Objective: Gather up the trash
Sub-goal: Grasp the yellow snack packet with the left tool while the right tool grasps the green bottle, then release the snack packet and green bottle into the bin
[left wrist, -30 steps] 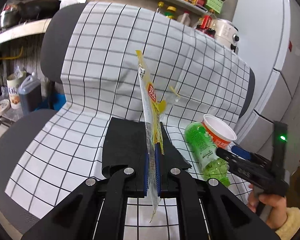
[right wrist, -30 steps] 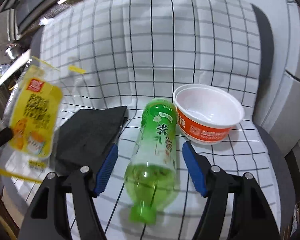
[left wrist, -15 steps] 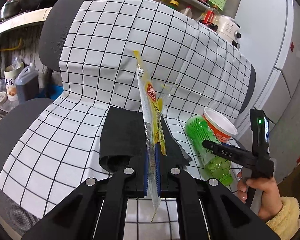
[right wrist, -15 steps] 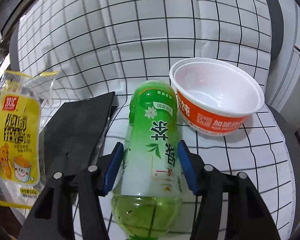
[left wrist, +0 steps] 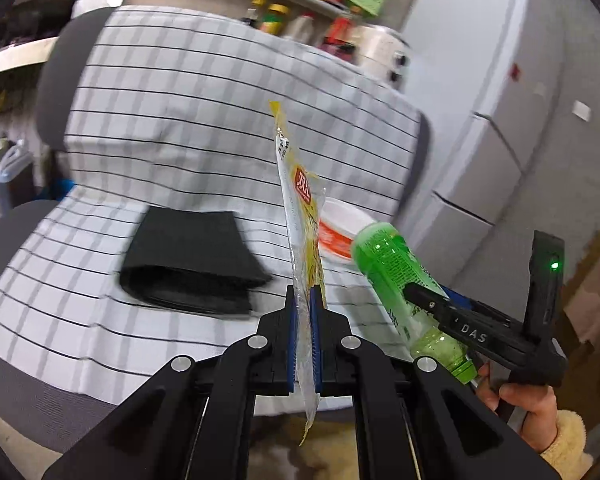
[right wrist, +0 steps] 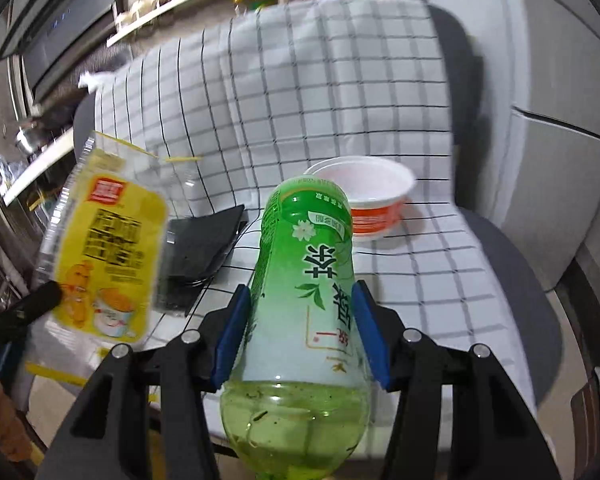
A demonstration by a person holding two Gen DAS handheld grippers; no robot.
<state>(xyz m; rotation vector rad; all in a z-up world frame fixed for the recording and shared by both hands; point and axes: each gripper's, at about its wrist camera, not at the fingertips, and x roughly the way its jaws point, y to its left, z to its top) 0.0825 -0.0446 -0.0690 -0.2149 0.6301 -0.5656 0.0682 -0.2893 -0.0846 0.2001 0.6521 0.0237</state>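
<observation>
**Trash in hand, chair behind**

- Chair (right wrist: 512, 264): grey, draped in a black-checked white cloth (left wrist: 188, 92).
- Black pad (left wrist: 192, 256): flat on the seat.
- Bowl (right wrist: 368, 204): orange-and-white, on the seat; print unreadable.
- Bottle (right wrist: 304, 292): green, Chinese label, clamped between the right gripper (right wrist: 302, 336) pads, off the seat.
- Packet (left wrist: 302, 220): yellow, red logo, pinched edge-on in the closed left gripper (left wrist: 305, 320).
- "DAS" on the right gripper's side.

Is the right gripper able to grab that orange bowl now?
Probably not: the right gripper is shut on the green bottle, so its jaws are full. The orange bowl sits unobstructed beyond.
</observation>
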